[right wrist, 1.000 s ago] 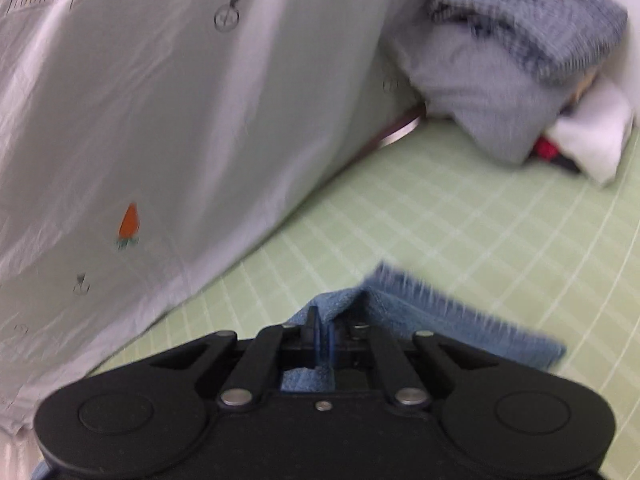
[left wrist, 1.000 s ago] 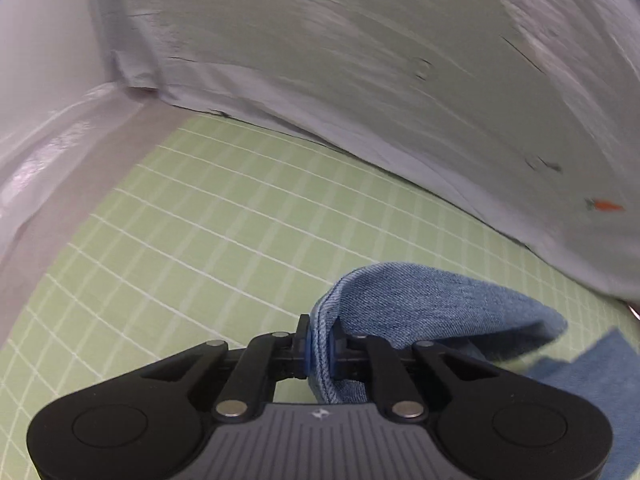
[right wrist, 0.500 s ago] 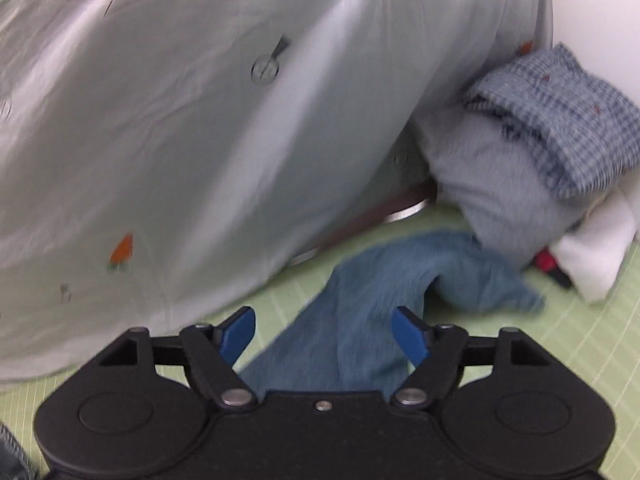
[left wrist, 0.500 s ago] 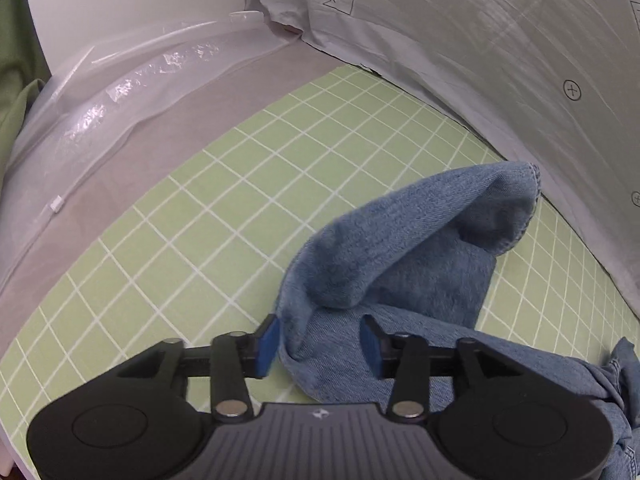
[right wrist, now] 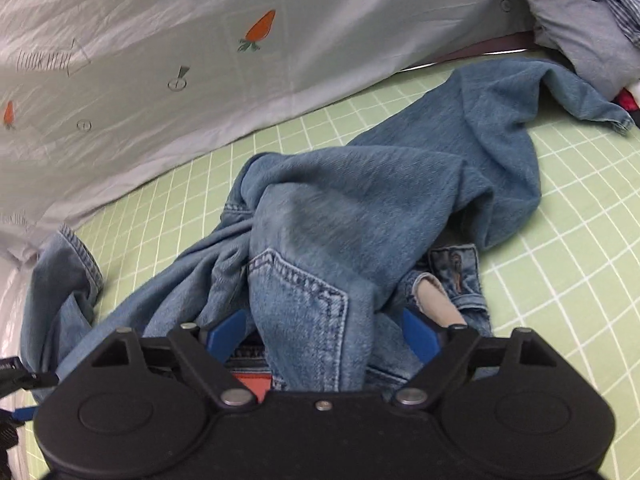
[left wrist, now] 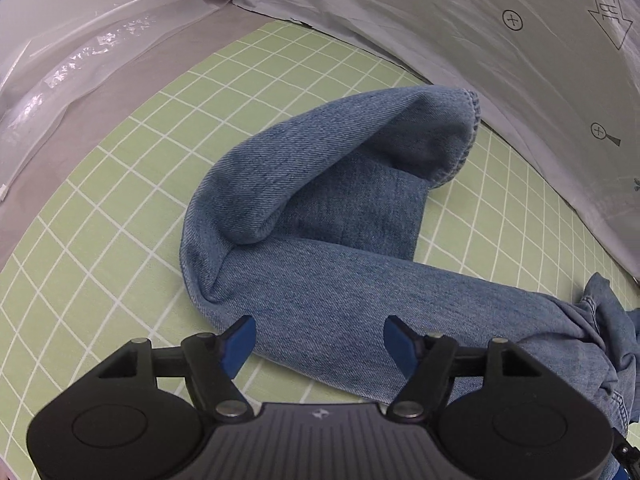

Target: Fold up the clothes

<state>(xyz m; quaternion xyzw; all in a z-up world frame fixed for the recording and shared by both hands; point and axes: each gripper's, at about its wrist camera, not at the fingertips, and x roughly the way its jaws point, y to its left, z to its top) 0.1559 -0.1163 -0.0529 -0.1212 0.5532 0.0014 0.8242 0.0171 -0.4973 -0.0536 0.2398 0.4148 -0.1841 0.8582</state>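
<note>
A pair of blue jeans (left wrist: 320, 216) lies crumpled on the green grid mat (left wrist: 120, 168). In the left wrist view one leg is doubled back, its hem (left wrist: 468, 136) raised near the grey sheet. My left gripper (left wrist: 320, 338) is open just above that leg. In the right wrist view the jeans (right wrist: 400, 184) are bunched, with a back pocket (right wrist: 296, 300) and the waist between my open right gripper's (right wrist: 324, 334) blue pads. The other leg stretches to the far right.
A grey printed sheet (right wrist: 200, 40) with carrots and arrows hangs along the back of the mat. A pile of grey and checked clothes (right wrist: 580, 28) sits at the far right. Clear plastic (left wrist: 80, 52) lies left of the mat.
Both grippers were shut on the jeans' leg ends a second ago. They have opened, dropped the denim on the mat, and drawn back over it.
</note>
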